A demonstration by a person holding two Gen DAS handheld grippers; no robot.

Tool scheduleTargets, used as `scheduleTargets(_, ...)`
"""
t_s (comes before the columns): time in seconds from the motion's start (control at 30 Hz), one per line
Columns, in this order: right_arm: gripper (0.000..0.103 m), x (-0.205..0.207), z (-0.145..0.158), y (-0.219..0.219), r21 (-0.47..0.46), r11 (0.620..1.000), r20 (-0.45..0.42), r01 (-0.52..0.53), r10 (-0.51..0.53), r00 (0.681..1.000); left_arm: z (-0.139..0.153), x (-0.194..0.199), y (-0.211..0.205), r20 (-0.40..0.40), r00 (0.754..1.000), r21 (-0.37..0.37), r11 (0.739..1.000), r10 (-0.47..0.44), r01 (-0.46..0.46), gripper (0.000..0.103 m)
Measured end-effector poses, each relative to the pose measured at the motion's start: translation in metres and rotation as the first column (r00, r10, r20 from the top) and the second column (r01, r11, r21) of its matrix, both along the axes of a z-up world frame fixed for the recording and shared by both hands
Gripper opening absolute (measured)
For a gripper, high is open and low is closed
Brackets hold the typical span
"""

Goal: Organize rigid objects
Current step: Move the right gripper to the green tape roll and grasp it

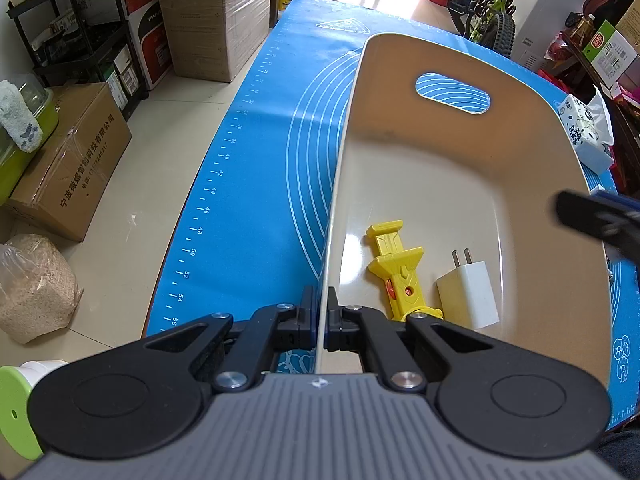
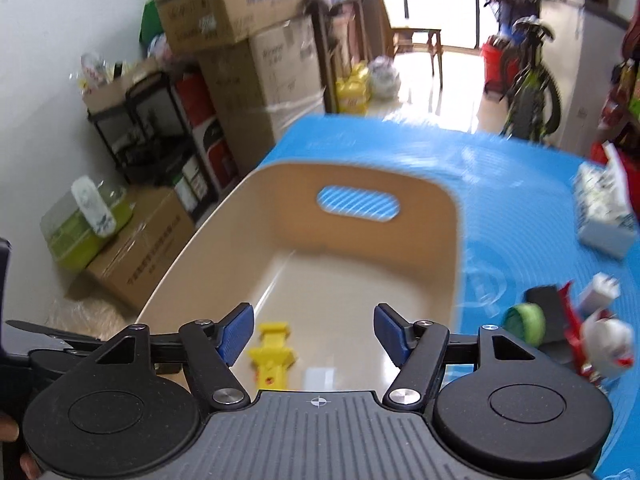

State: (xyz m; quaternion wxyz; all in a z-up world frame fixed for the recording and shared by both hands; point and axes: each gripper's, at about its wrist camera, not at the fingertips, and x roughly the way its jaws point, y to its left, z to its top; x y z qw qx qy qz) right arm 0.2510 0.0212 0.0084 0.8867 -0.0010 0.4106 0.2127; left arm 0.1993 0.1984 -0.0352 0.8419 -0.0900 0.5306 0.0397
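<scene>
Left wrist: left claw clamps bin rim | right claw spread, empty

The left gripper is pinching the near rim of the beige bin, one finger inside and one outside. Just ahead of its right finger, a yellow toy and a white charger are lying side by side on the bin floor. A blue mat is lying under the bin.

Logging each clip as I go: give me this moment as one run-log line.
left tongs: shut on bin wall | right tongs: open, empty, above bin | in bin: yellow toy, white charger
</scene>
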Motion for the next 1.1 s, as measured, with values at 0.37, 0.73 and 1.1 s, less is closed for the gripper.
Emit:
scheduleTargets(0.37,0.076,0.016,0.006,-0.097,-0.061,0.986,0.078,0.153,-0.148,0.986,0.000,0.000,0.000,-0.001,1.000,0.003,1.000,0.000,0.000,0.004)
scheduleTargets(0.73,0.075,0.039,-0.041,-0.113,-0.179,0.972,0.097,0.154,-0.138,0.986,0.000,-0.001,0.000,-0.001,1.000,0.001,1.000,0.000,0.000,0.004)
scheduleTargets(1.1,0.072,0.068,-0.085,-0.117,-0.201,0.961,0.028,0.189,-0.187,0.982,0.000,-0.001,0.000,-0.001,1.000,0.002,1.000,0.000,0.000,0.005)
